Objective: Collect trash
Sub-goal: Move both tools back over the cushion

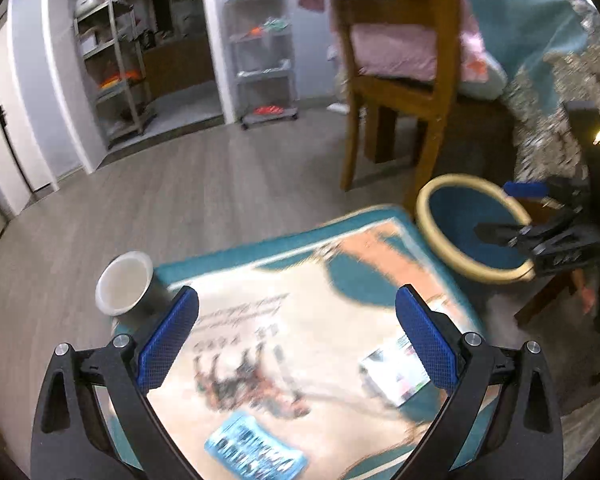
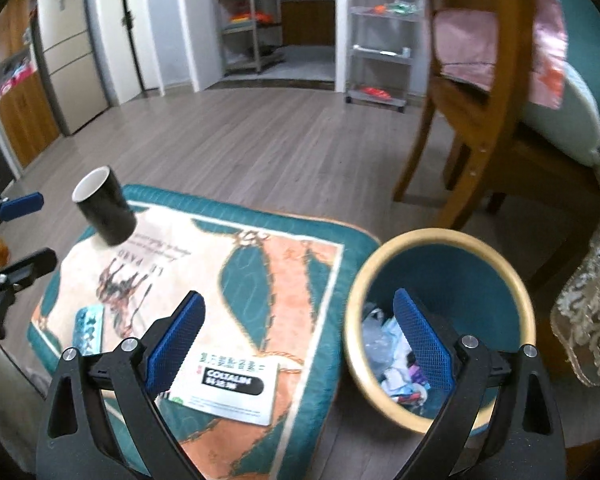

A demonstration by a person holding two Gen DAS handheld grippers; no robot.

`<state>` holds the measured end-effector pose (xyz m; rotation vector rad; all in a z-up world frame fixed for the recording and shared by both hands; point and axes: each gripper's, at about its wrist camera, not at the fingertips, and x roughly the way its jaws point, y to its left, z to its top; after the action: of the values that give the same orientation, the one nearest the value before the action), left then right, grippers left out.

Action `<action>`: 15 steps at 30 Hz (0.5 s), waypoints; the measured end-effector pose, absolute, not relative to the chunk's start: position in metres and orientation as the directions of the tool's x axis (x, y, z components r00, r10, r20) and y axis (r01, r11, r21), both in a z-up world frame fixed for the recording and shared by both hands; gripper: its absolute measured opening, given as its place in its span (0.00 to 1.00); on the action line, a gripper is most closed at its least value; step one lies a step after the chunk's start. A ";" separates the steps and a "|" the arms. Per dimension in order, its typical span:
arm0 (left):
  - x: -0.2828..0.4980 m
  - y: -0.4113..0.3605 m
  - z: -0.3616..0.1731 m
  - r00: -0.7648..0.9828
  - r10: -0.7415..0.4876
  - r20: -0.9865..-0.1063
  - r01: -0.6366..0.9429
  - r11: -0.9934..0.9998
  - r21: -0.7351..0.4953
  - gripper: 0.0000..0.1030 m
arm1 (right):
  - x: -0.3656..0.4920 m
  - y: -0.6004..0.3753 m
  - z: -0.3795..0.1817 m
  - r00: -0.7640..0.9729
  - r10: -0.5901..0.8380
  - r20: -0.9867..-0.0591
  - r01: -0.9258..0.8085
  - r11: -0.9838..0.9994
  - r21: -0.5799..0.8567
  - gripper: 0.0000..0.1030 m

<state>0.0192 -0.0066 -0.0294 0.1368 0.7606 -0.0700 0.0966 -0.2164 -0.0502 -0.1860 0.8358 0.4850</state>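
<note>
- Both claws are spread wide and hold nothing: the left gripper (image 1: 296,334) hangs over the mat (image 2: 260,264), the right gripper (image 2: 298,340) near the bin (image 2: 440,236).
- The white box (image 2: 230,386) lies flat on the mat, just beside the bin, which already has scraps inside.
- The blue packet (image 1: 256,450) lies near the left claw.
- Go low, pinch the box by its edges (flat things slip), then lift it over the rim.
- Stay away from the black cup (image 2: 104,208).
</note>
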 end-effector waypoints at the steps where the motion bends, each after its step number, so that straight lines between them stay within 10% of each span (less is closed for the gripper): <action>1: 0.018 -0.001 -0.037 0.710 0.018 -0.704 0.091 0.989 0.116 0.94 | 0.097 -0.212 -0.052 0.559 0.343 -0.755 -0.493 0.870 0.030 0.92; 15: -0.010 0.038 -0.123 0.495 0.247 -0.833 -0.305 0.947 0.100 0.94 | 0.097 -0.178 -0.065 0.499 0.362 -0.787 -0.559 0.829 0.027 0.92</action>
<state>-0.0097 0.0382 -0.1230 -0.0631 0.9986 0.3349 0.0973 -0.1776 -0.0651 -0.2444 0.8875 0.5639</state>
